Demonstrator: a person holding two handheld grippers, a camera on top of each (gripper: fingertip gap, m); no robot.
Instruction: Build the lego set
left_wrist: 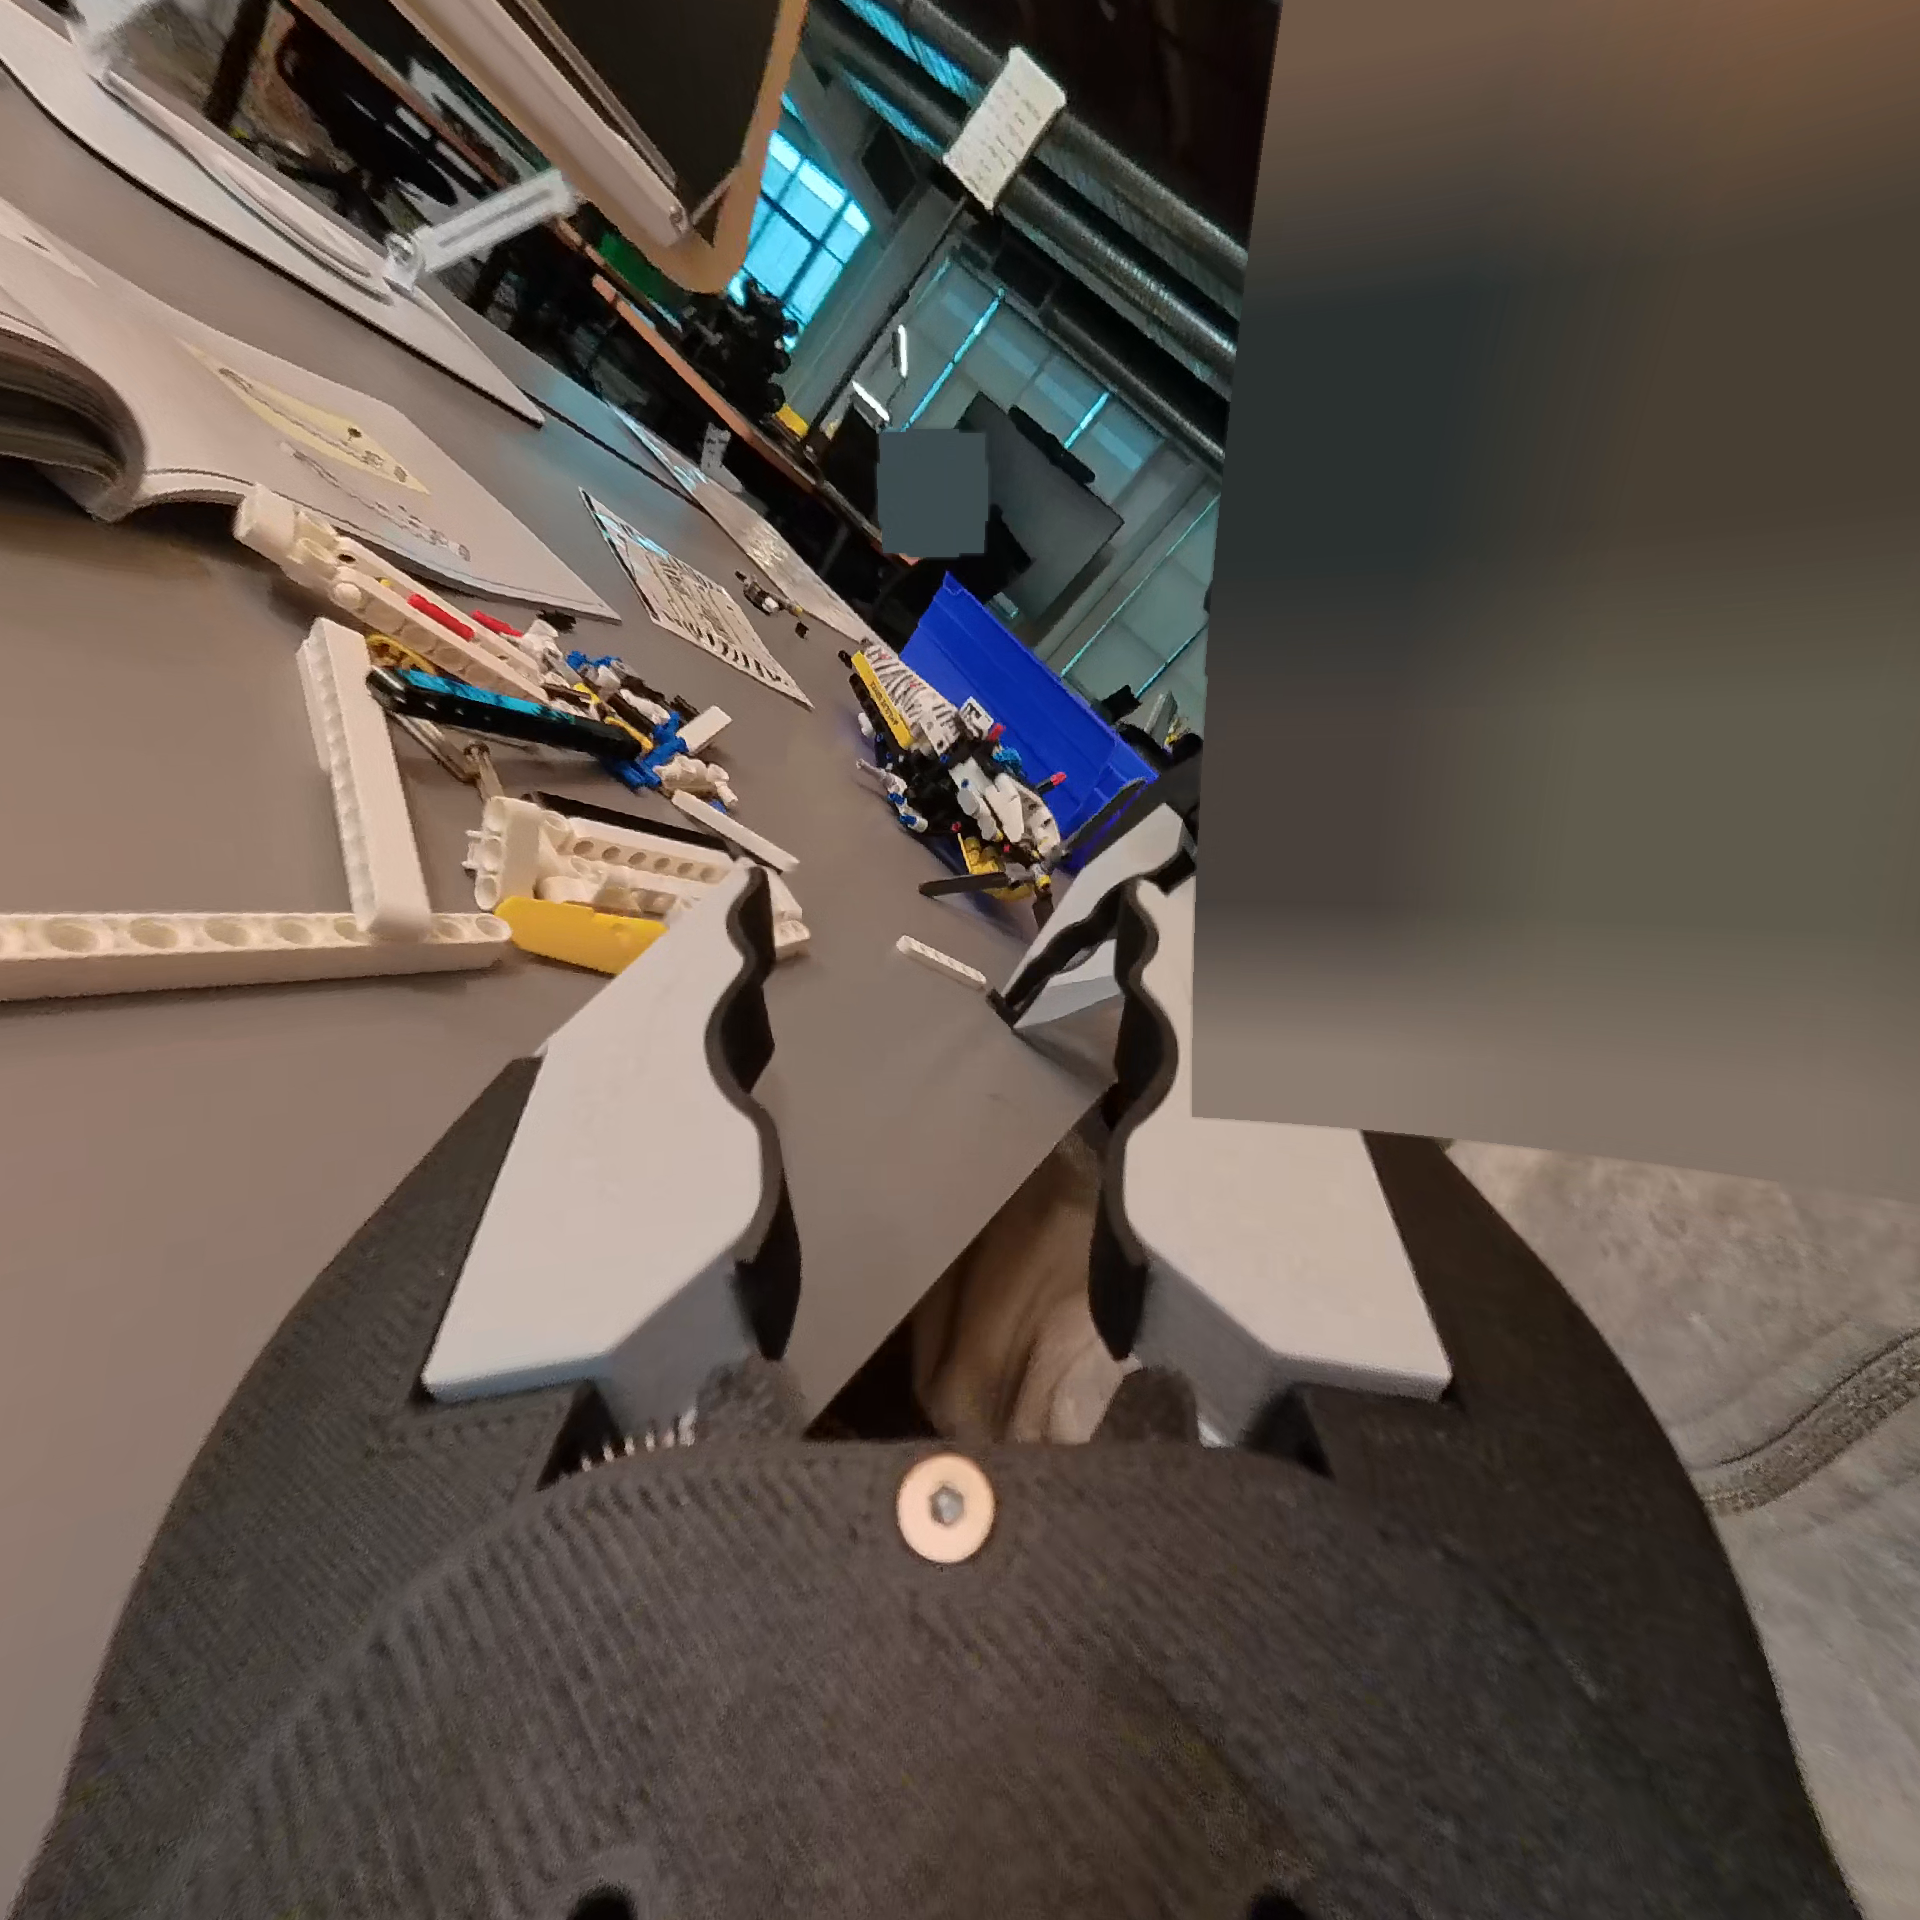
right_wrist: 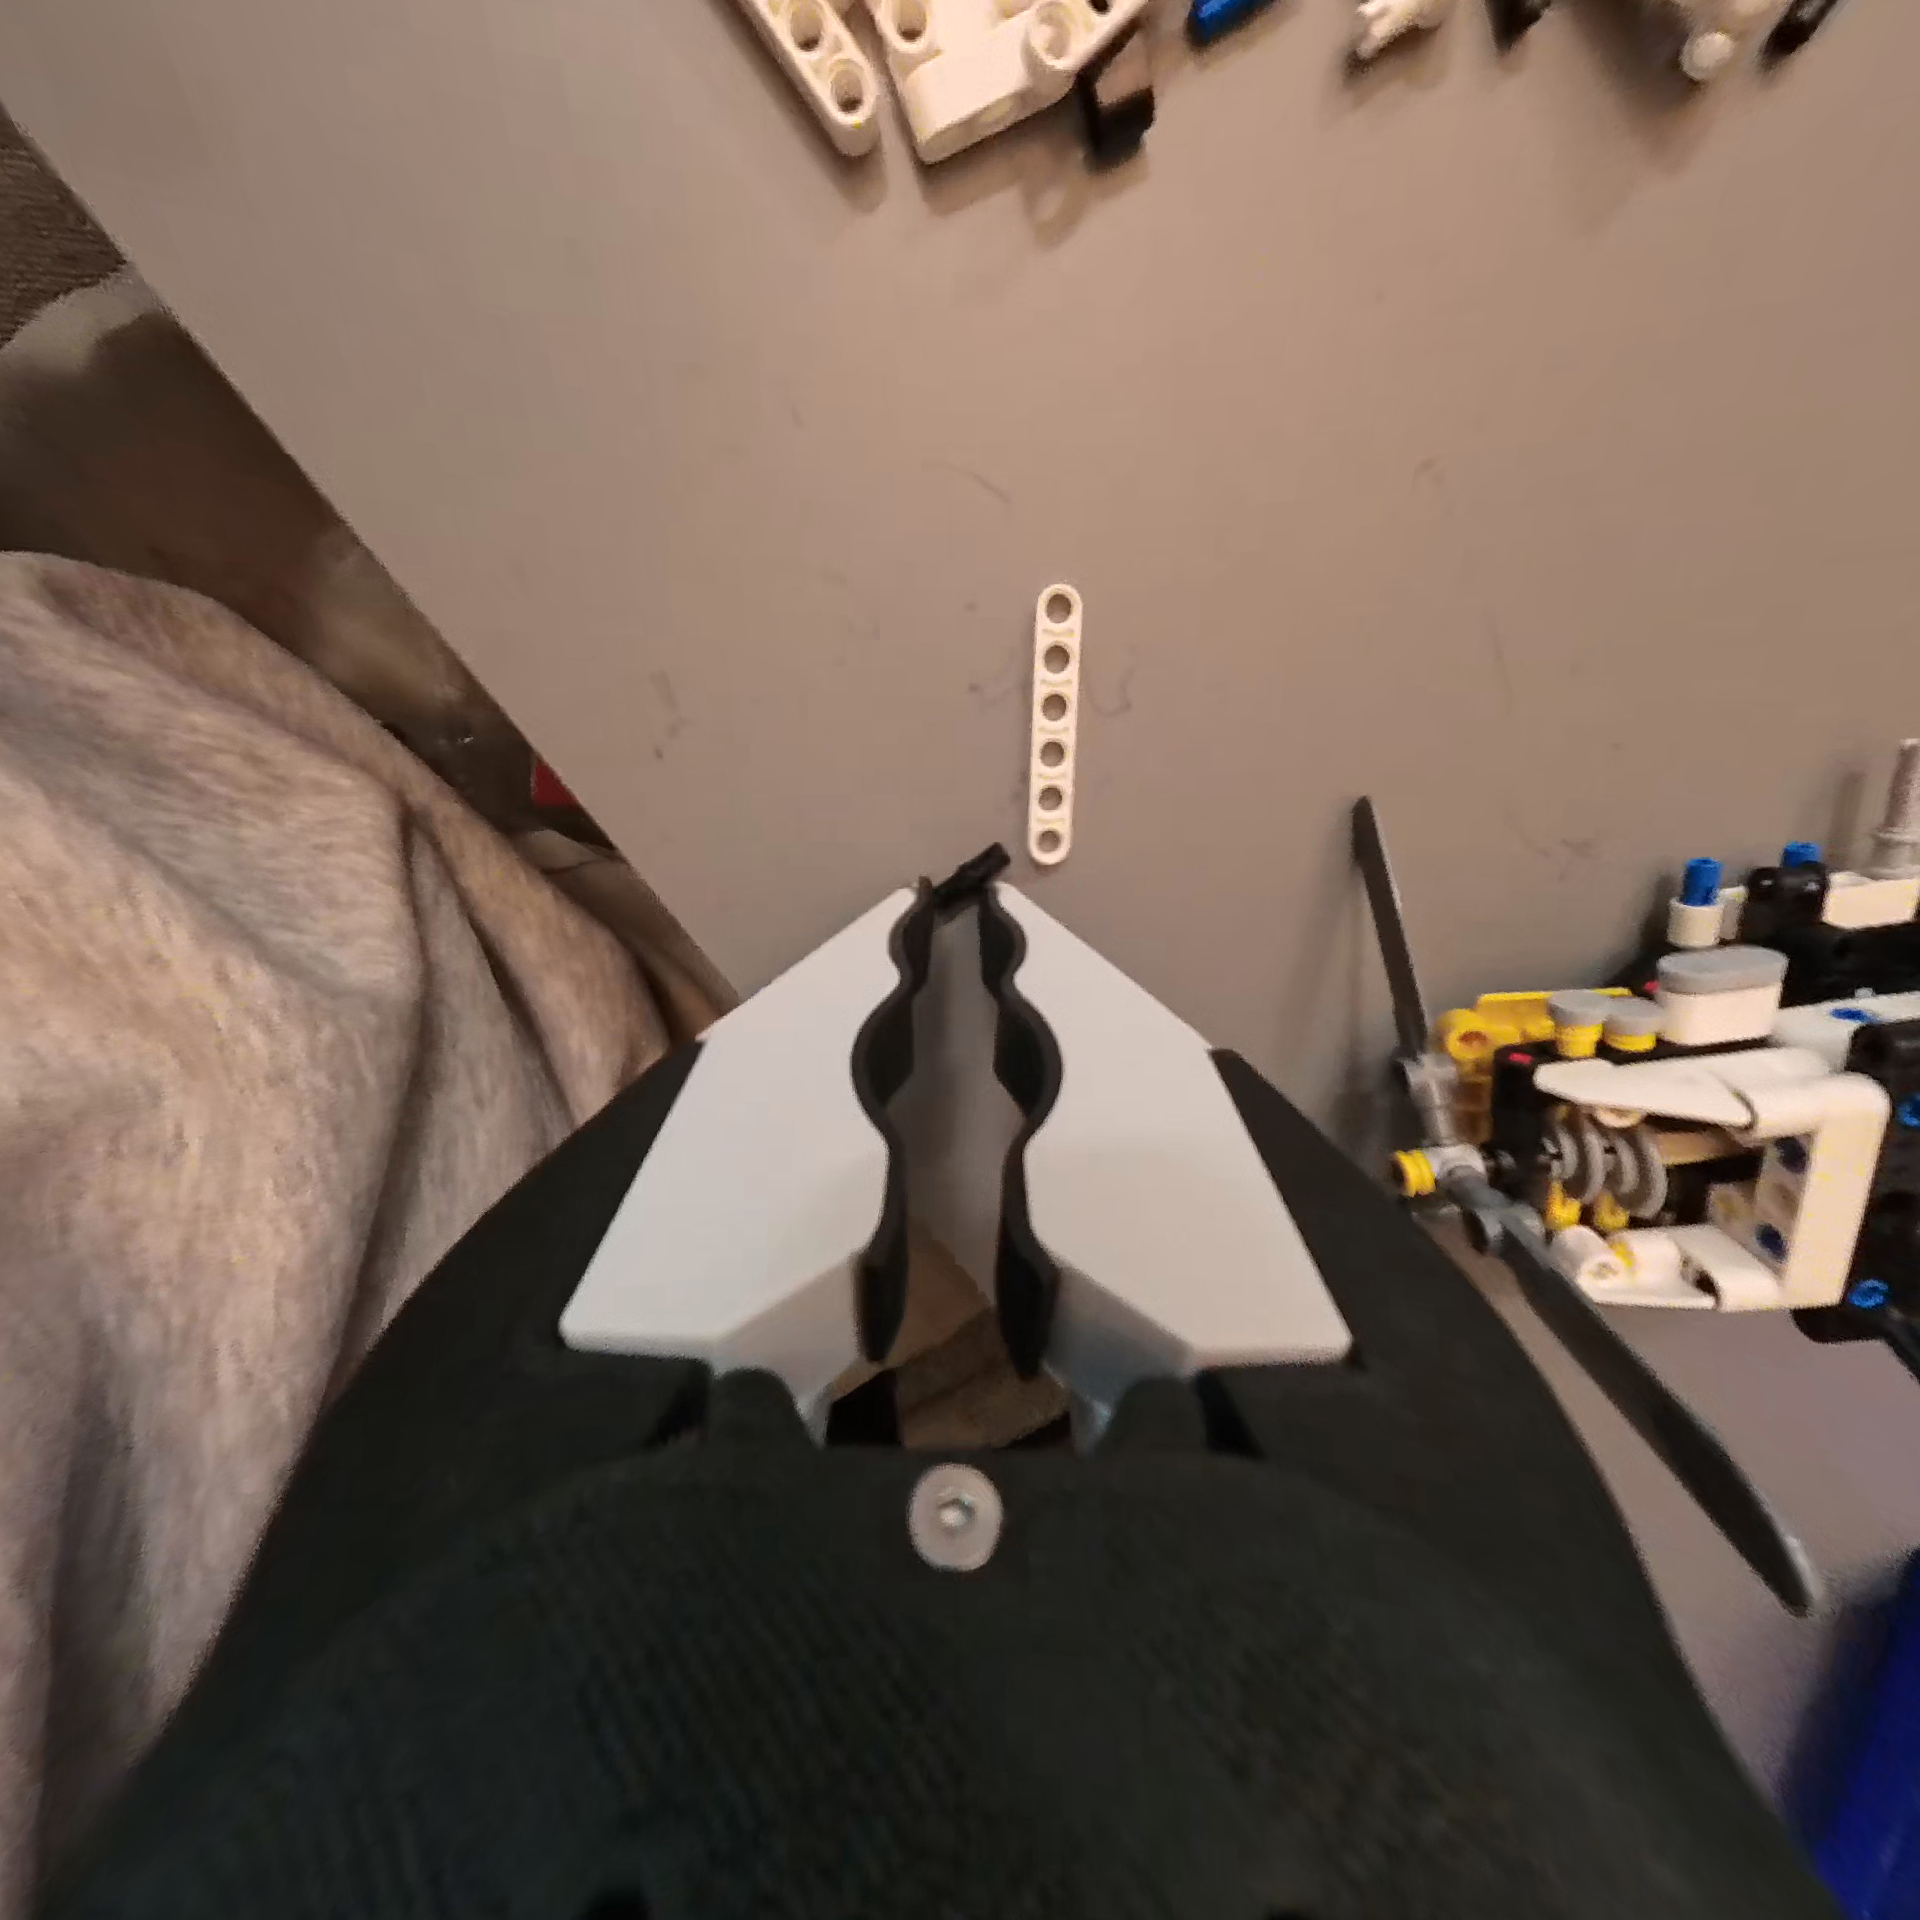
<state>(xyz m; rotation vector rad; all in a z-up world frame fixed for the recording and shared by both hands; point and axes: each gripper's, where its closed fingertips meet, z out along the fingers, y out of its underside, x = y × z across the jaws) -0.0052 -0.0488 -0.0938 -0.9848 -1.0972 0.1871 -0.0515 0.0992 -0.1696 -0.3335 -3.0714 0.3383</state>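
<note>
My right gripper [right_wrist: 956, 899] is shut on a small black pin [right_wrist: 974, 868] that sticks out of its tips, just short of a thin white beam [right_wrist: 1055, 722] lying flat on the grey table [right_wrist: 623, 416]. The partly built white, black and yellow model [right_wrist: 1683, 1132] stands to its right, with black propeller blades. My left gripper [left_wrist: 945, 904] is open and empty, low over the table's near edge. In the left wrist view the right gripper [left_wrist: 1081, 956] holds the pin beside the thin white beam [left_wrist: 940, 961], in front of the model [left_wrist: 966, 790].
A white frame of beams [left_wrist: 358, 769], a yellow piece [left_wrist: 577, 930] and a pile of loose parts [left_wrist: 582, 707] lie left. An open instruction booklet [left_wrist: 208, 416] and sticker sheet [left_wrist: 696, 603] lie behind. A blue bin [left_wrist: 1029, 696] stands behind the model. A person's grey sleeve [right_wrist: 208, 935] is at left. The grippers' ends are close to 20 cm from one another.
</note>
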